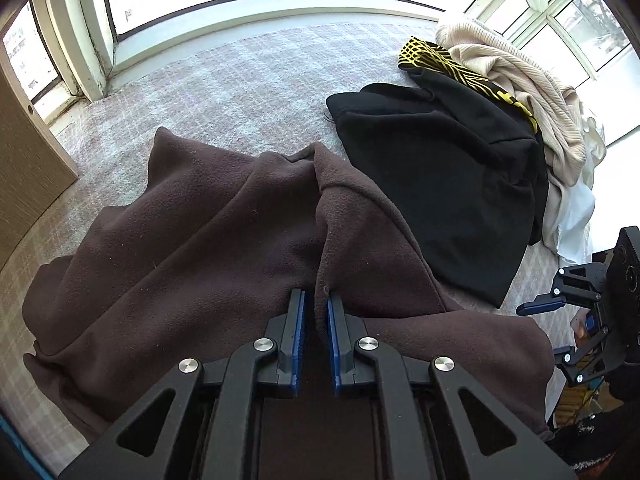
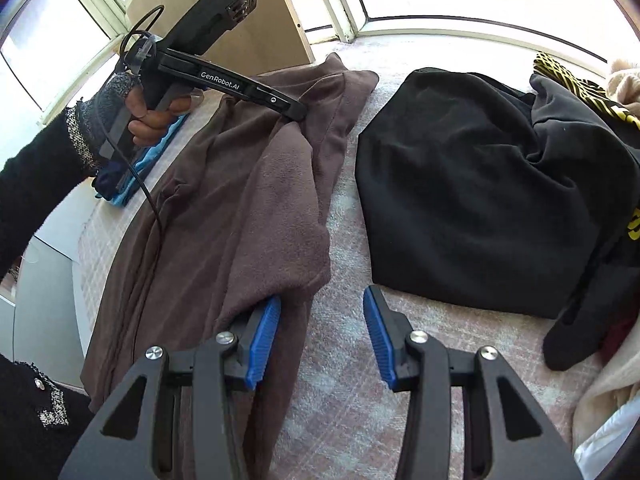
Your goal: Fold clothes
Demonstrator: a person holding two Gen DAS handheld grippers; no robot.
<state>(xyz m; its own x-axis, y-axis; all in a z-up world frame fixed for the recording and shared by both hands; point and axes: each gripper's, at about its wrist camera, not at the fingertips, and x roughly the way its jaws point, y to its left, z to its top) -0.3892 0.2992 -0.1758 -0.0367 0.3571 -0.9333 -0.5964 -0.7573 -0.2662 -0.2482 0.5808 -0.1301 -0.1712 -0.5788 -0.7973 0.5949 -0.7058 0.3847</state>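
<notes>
- Brown fleece garment (image 1: 192, 240) lies spread on the checked bed cover (image 1: 248, 80).
- Left hand-held gripper (image 1: 316, 304) stands nearly closed around a fleece ridge; whether it pinches, I cannot tell.
- Right hand-held gripper (image 2: 320, 312) stands part open, empty, at the fleece's edge.
- Black garment (image 2: 472, 208) lies beside.

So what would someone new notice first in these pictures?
The brown fleece garment sprawled across the checked cover, a raised fold of it between the left claw's nearly closed blue pads. Beside it lies a black garment, and the right claw stands open over bare cover.
</notes>
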